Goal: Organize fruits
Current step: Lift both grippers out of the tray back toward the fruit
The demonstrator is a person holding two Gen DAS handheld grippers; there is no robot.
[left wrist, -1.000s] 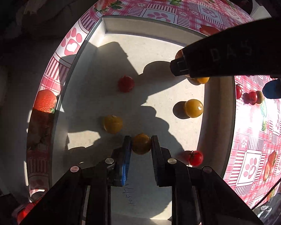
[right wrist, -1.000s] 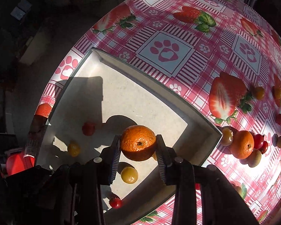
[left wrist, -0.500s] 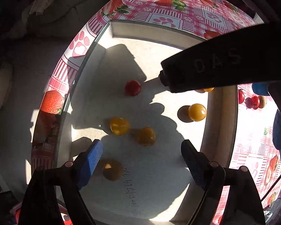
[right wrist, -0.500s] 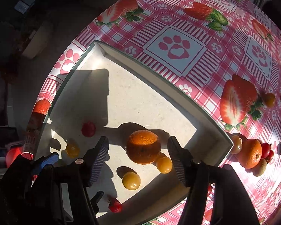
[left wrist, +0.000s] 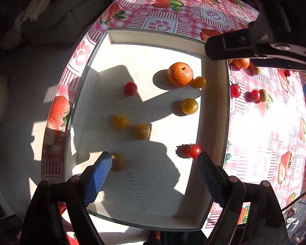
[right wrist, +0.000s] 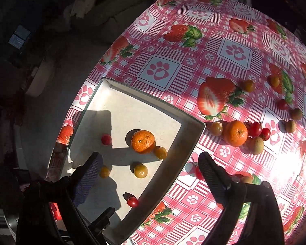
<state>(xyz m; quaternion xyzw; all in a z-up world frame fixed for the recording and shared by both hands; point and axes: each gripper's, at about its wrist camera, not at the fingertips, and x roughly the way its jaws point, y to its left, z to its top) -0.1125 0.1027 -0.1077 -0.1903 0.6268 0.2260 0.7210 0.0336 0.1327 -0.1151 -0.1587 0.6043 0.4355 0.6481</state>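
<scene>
Orange (right wrist: 143, 140) and yellow tomato (left wrist: 141, 131) released

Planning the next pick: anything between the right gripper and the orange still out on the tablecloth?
Nothing visible. The right gripper, jaws opening and empty, hangs over the tray's near wall; the orange lies just past it on open cloth. Small tomatoes crowd its far side, not the approach.

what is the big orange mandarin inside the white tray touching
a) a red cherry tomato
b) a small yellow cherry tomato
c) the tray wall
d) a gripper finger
b: the big orange mandarin in the white tray rests against a small yellow cherry tomato, clear of the wall and both grippers.
</scene>
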